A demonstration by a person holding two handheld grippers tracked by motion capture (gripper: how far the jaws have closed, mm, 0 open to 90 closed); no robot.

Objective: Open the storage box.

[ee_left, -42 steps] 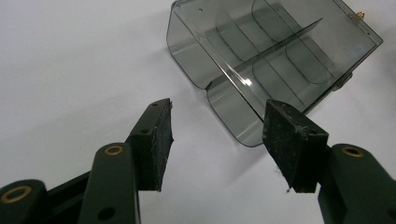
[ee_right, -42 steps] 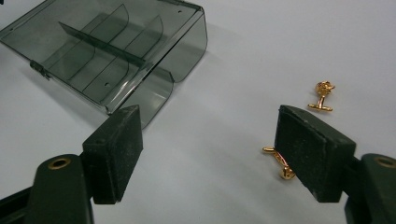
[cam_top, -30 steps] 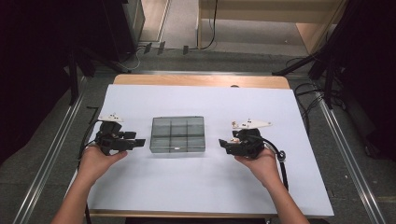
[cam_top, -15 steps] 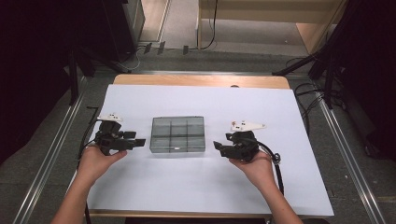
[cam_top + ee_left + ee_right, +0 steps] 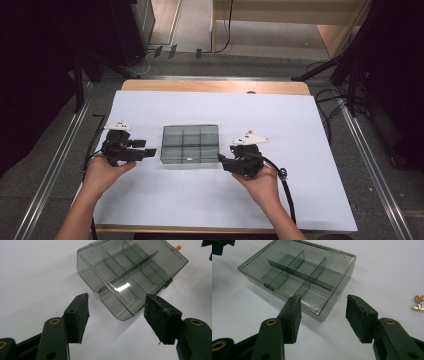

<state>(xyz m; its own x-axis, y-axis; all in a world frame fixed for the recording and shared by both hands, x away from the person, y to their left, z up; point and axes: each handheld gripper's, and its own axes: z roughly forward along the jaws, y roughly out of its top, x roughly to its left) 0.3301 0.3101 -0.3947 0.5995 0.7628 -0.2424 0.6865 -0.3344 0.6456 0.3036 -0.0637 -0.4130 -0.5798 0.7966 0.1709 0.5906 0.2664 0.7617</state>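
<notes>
The left claw [image 5: 150, 152] rests low over the white worktop [image 5: 300, 130] in the person's left hand [image 5: 102, 172], its jaws standing moderately apart with nothing between them; they have just been opening a little. Just ahead of its tips, to the right in the high view, lies the smoky clear box [image 5: 190, 144], lid shut, with dividers splitting its inside into compartments; in the left gripper view a corner of the box [image 5: 130, 275] sits just beyond the gap between the jaws, not touched by either pad. Further right, the right claw [image 5: 221, 160] in the right hand [image 5: 260, 182] points at the box's near right corner, very close to it. Its jaws have just been closing and stand half-wide, empty; in the right gripper view the box [image 5: 299, 277] corner lies just ahead of its left pad. To the right of that claw a small gold trinket [image 5: 419, 303] lies on the worktop.
</notes>
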